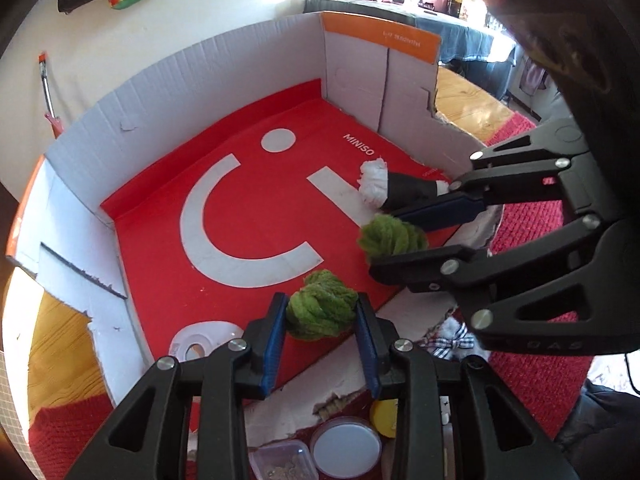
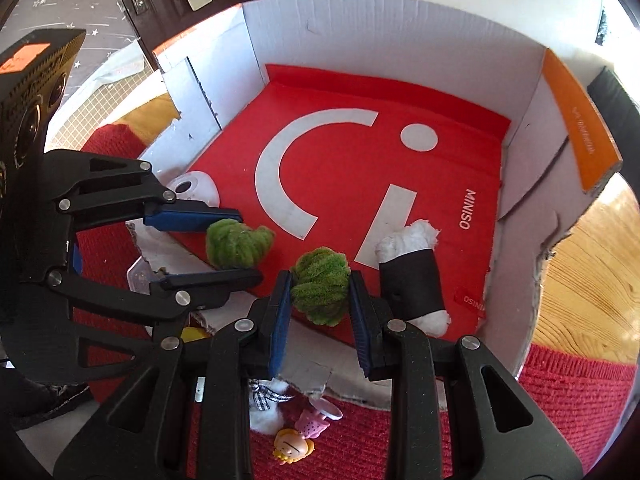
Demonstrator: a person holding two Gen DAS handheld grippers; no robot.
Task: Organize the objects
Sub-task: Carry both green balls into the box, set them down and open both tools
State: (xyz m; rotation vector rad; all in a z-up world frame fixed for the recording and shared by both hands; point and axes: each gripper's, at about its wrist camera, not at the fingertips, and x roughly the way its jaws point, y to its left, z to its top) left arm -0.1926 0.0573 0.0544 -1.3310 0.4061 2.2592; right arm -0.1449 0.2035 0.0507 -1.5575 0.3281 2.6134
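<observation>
Each green yarn ball is being clamped by a hand-held gripper: left hand-held gripper (image 1: 322,316) and right hand-held gripper (image 2: 320,292), both apparently just above the cardboard box (image 1: 224,64) floor, side by side.

Fuzzy green yarn balls (image 1: 322,310), matt corrugated cardboard box (image 1: 224,56), glossy wooden table (image 2: 592,256).

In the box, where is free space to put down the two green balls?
The red floor around the white arc and dot, up to the far walls, is bare. It is crowded at the near edge: the tape roll, the black-and-white roll, and both grippers, left and right, each holding a green ball.
</observation>
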